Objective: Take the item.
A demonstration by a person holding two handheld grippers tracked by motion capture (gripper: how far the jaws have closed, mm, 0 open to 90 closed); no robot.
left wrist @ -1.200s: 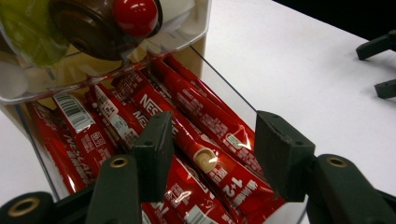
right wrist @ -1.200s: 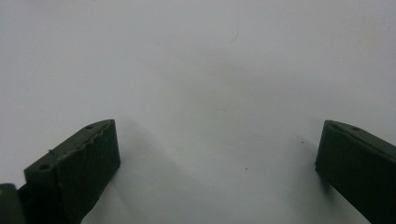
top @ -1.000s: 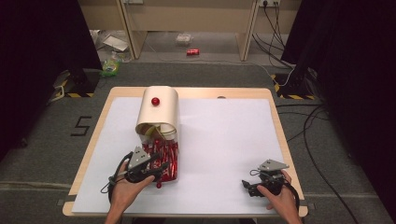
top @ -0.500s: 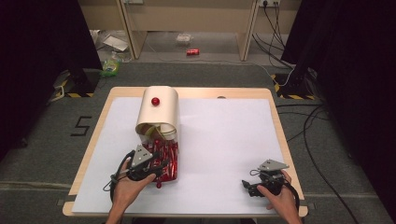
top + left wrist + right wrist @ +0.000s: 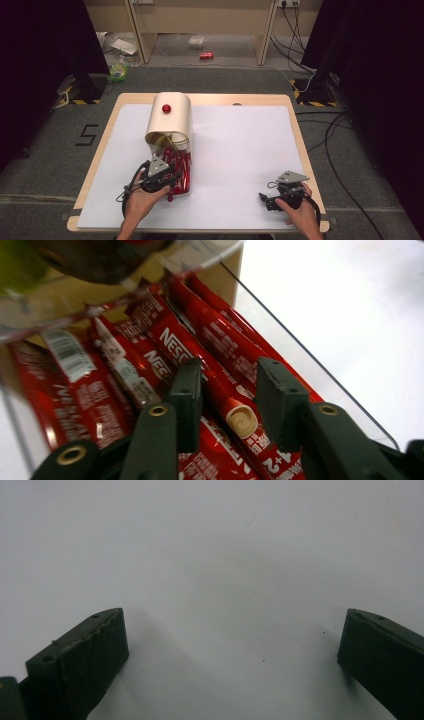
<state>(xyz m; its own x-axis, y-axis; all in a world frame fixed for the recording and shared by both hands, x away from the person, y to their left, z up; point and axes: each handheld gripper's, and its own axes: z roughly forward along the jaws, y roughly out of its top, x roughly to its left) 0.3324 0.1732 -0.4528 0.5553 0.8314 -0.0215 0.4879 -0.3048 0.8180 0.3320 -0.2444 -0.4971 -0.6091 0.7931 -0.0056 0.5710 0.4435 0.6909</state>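
Note:
A cream dome-lidded box [image 5: 170, 120] with a red knob [image 5: 166, 108] stands on the white table cover. In front of it a clear tray [image 5: 310, 360] holds several red Nescafe stick sachets [image 5: 183, 165]. My left gripper [image 5: 176, 177] reaches into the tray from the near left. Its jaws have just been closing, and one sachet [image 5: 220, 385] lies lengthwise between them [image 5: 227, 385], with the pads not clearly pressing on it. My right gripper [image 5: 265, 200] rests near the table's front right, open, with bare white surface between its jaws [image 5: 232, 640].
The white cover [image 5: 240, 150] lies on a wooden table whose edge [image 5: 300, 145] shows at the right. On the floor behind are a red can [image 5: 206, 55], litter and cables. Dark curtains stand at both sides.
The left gripper has edged a little further in over the sachets. The right hand and gripper have stayed where they were.

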